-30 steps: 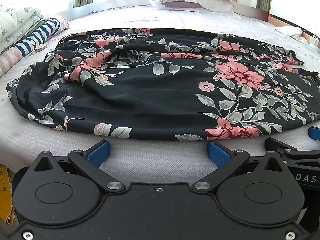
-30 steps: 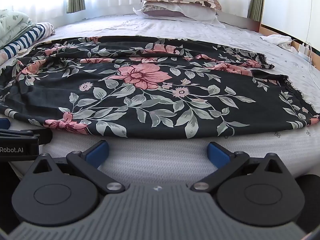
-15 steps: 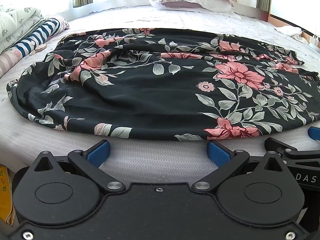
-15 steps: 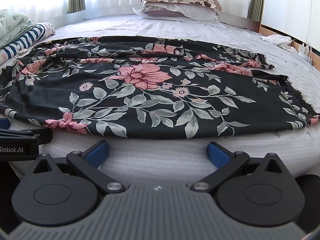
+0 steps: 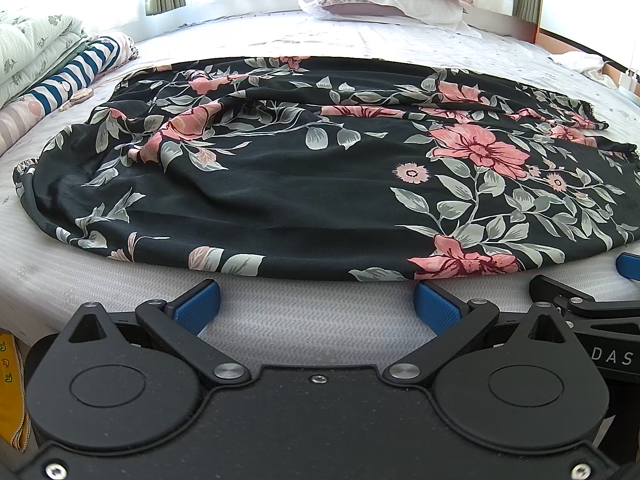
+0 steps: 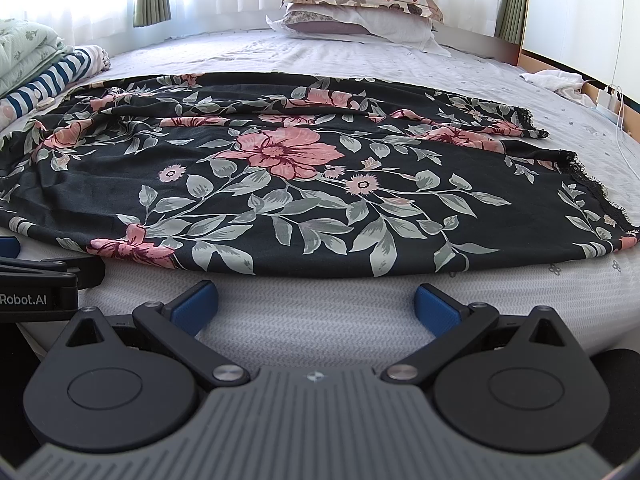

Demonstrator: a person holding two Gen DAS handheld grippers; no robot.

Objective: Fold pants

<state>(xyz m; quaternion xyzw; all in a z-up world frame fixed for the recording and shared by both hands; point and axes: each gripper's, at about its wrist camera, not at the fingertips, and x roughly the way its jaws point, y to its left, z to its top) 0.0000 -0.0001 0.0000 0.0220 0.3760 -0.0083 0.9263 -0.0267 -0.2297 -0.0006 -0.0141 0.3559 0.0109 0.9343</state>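
Nearest, the left gripper [image 5: 316, 300] and right gripper [image 6: 316, 300] are held at the bed [image 6: 320, 328] edge, jaws spread wide, nothing gripped. Just beyond, the floral pants [image 6: 280, 184] are spread flat across the mattress. No crosswise fold is judged made; folding remains. The waistband is distorted at the frame margin, and layering underneath is hidden.

The black flowered pants [image 6: 304, 184] are spread flat across the bed [image 6: 320, 320]. The right gripper [image 6: 316, 304] is held wide open at 6 o'clock, just short of the cloth's near edge. The left gripper [image 6: 36, 276] is seen at 9 o'clock. Pillows [image 6: 356, 12] are stacked at 12 o'clock.
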